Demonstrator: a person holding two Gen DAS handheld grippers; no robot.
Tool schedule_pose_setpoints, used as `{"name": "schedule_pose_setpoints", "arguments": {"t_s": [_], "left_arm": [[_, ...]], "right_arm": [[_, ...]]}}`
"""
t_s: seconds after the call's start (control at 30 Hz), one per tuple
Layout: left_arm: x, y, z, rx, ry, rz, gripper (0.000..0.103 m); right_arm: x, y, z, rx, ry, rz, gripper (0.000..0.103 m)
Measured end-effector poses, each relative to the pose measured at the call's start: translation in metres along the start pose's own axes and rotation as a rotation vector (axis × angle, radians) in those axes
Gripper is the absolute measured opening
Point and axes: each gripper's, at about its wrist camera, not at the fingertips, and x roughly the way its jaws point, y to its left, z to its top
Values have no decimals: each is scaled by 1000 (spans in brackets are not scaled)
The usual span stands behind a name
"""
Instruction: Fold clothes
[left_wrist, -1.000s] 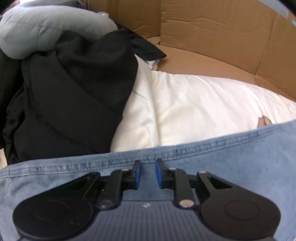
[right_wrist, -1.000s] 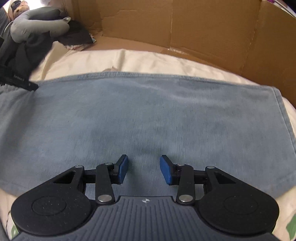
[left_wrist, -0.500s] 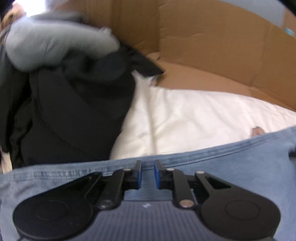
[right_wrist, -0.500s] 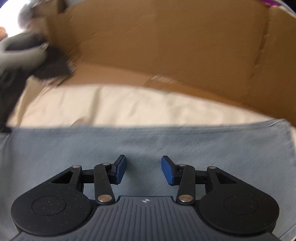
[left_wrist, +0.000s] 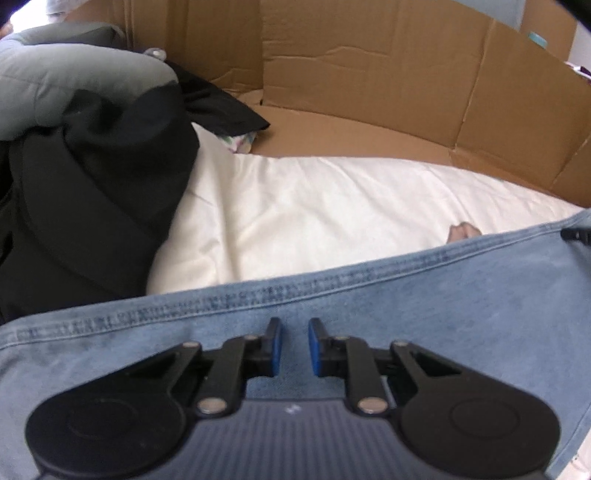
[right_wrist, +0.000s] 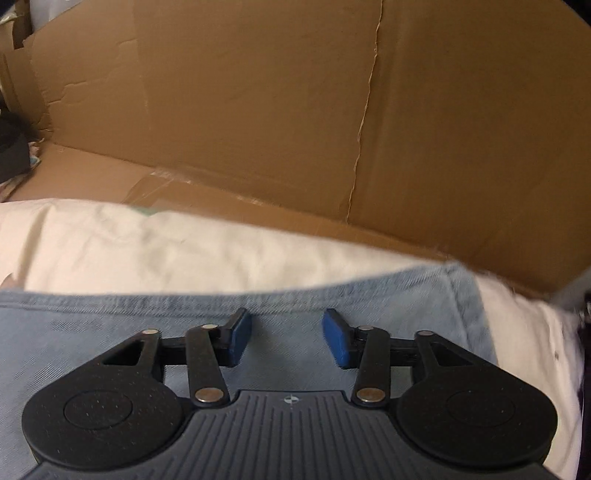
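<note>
Lying flat on the cream sheet (left_wrist: 332, 206), the blue denim garment (left_wrist: 424, 295) stretched beneath both claws, its hem facing the cardboard wall (right_wrist: 258, 110). The left gripper (left_wrist: 294, 345) stood narrowly parted, grasping nothing; the right gripper (right_wrist: 287, 338) was released, spread wide over the denim.

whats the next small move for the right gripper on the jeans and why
Probably ease the right gripper forward and close on the hemmed edge of the denim garment. Its jaws stand open with nothing between them, just short of that edge, while the left gripper sits narrowed over the same edge.
</note>
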Motion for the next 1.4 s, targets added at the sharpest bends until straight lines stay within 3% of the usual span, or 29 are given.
{"name": "schedule_pose_setpoints", "arguments": {"t_s": [0.1,0.13,0.2,0.23,0.27,0.6,0.87,1.1,1.27,1.4], "left_arm": [[-1,0,1,-2,5,1,18],[-2,2,2,-15,12,-4,18],[-10,6,5,-49,25,-19,19],[-16,10,5,-63,28,-24,21],[-24,13,5,-75,32,-25,26],[-118,48,-3,-75,49,4,54],[-232,82,-3,-98,6,59,62],[-323,106,-9,-123,-40,95,62],[-369,116,-8,-146,-21,88,63],[-394,117,-11,-154,-11,106,68]], "right_arm": [[10,-12,6,13,17,-8,84],[11,-17,7,22,26,3,85],[7,-21,10,40,34,21,79],[3,-22,11,54,35,29,67],[-3,-22,12,65,43,40,64],[-91,-18,18,105,63,172,63],[-208,-8,51,90,8,215,64],[-299,-12,61,94,-42,244,64],[-353,-20,60,120,-52,271,65],[-371,-16,47,105,-25,297,65]]}}
